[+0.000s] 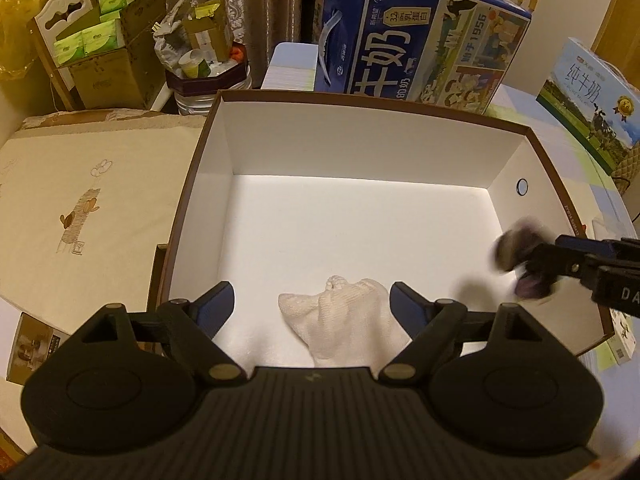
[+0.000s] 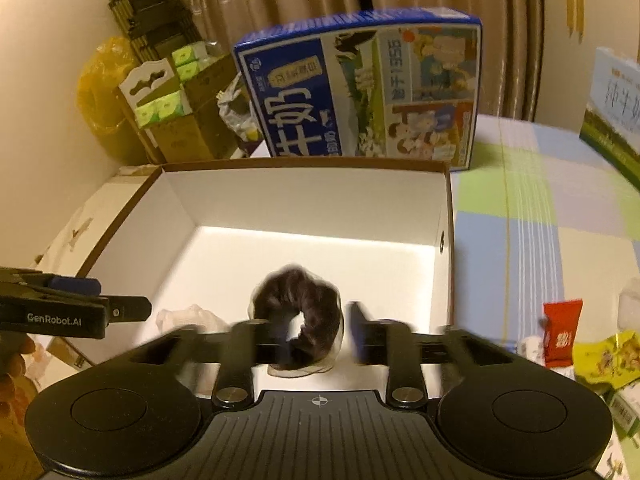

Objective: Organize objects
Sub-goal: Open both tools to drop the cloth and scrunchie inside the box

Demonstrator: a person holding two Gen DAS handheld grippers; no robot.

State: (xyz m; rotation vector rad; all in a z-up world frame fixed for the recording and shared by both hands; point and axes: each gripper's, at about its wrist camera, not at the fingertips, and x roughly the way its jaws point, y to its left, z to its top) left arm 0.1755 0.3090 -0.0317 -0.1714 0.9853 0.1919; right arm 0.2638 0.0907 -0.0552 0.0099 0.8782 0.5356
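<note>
White fabric, a sock [image 1: 336, 320], lies on the box [image 1: 360, 148] floor between our spread, empty left gripper [image 1: 312, 304], while our blurred right gripper [image 2: 304, 328], spread around the dark scrunchie [image 2: 298, 316], may snag it on a finger

The left wrist view looks steeply down from close above the near left edge of the open white-lined, brown-rimmed cardboard box [image 1: 532, 148], facing the curtains. The right wrist view sits close over the same box [image 2: 447, 216] at its near right side, tilted less steeply. Both share the box interior and the blue milk carton [image 1: 420, 40] [image 2: 360, 88] behind it.
</note>
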